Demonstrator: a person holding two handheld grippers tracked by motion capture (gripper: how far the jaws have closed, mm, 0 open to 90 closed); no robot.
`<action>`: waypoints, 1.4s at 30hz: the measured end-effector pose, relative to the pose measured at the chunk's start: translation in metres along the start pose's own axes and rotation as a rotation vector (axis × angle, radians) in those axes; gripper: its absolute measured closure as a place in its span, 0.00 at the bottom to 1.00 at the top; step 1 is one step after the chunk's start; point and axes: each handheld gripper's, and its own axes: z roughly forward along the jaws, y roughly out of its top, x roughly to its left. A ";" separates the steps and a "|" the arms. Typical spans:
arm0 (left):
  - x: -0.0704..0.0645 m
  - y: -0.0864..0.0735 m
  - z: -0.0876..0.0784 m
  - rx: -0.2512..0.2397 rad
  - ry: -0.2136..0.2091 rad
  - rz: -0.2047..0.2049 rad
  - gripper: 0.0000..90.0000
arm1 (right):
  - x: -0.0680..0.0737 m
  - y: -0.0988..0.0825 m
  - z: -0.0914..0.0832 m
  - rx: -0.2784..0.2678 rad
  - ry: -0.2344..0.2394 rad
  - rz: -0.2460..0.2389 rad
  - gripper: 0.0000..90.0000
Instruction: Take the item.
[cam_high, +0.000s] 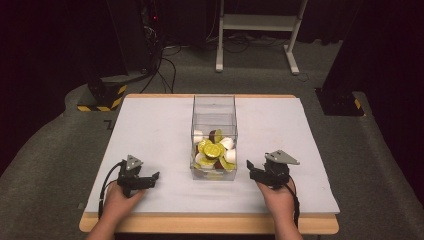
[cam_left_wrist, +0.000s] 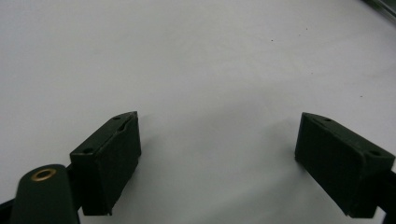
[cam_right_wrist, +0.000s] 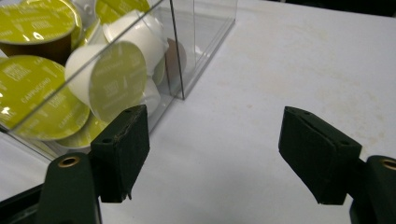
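A clear plastic box (cam_high: 214, 107) stands upright in the middle of the white table (cam_high: 150, 130). It holds several coffee capsules (cam_high: 212, 150) with green lids and white or brown bodies. To the box's left, my left gripper (cam_high: 150, 177) rests low over the bare tabletop, open (cam_left_wrist: 217, 140) with nothing between its jaws. My right gripper (cam_high: 252, 167) is just right of the box's near corner, pointing toward it. In the right gripper view it is open (cam_right_wrist: 215, 140) over bare table, with the box wall (cam_right_wrist: 205, 28) and a white capsule (cam_right_wrist: 116, 74) beyond its left jaw.
Beyond the far edge of the table, a white metal frame (cam_high: 260, 22) stands on the grey carpet. Black bases with yellow stripes sit at the back left (cam_high: 102, 97) and back right (cam_high: 340, 102). Cables (cam_high: 160, 65) trail across the floor.
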 end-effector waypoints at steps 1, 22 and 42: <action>0.000 0.000 0.000 0.002 0.000 0.003 0.16 | 0.001 0.001 -0.001 -0.004 0.000 0.004 0.28; 0.000 0.000 0.000 0.002 0.000 0.003 0.16 | 0.012 0.038 -0.015 -0.090 0.048 -0.024 0.29; 0.000 0.000 0.000 0.002 0.000 0.004 0.16 | 0.053 0.053 0.007 -0.048 0.171 -0.089 0.33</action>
